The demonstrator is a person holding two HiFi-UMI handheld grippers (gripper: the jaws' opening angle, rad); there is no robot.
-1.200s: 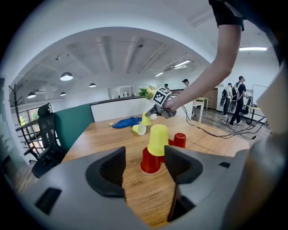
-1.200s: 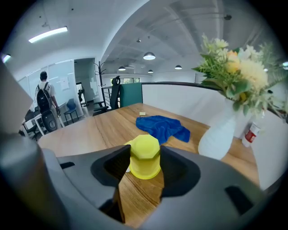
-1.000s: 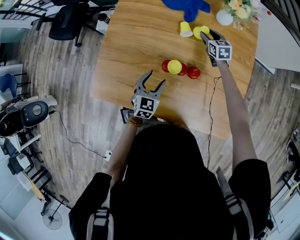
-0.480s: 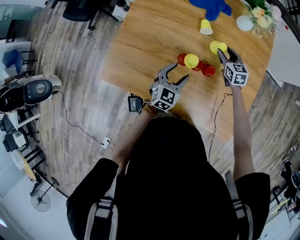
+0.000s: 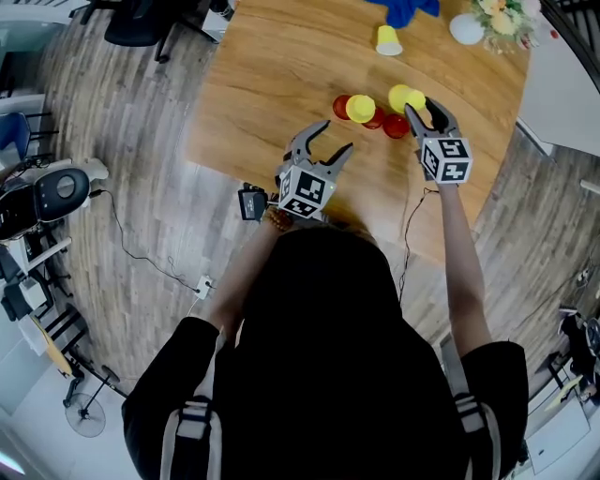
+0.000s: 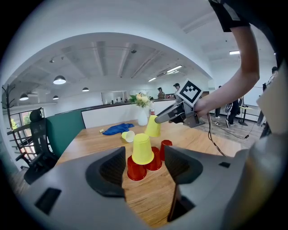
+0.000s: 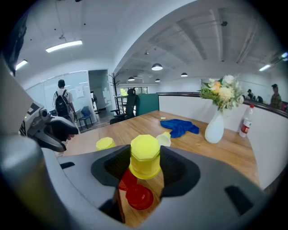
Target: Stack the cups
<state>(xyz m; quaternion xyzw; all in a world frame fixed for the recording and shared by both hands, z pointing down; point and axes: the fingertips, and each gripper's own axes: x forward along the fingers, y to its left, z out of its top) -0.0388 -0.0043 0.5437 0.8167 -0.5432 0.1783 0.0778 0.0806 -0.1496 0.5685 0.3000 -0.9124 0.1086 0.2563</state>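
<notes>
Grippers first: the left gripper (image 5: 329, 142) hangs over the near edge of the table (image 5: 272, 84), jaws wide apart, nothing in them. Right of it, the right gripper (image 5: 422, 109) is clamped on an upside-down yellow cup (image 7: 145, 157), held just above the red cups (image 5: 396, 125). Another yellow cup (image 5: 360, 108) sits on top of those reds. Farther back, a third yellow cup (image 5: 386, 39) lies tipped over near a blue cloth (image 5: 403, 9) and a vase (image 5: 466, 28).

Blue cloth (image 5: 403, 9) (top edge) is cut off.
</notes>
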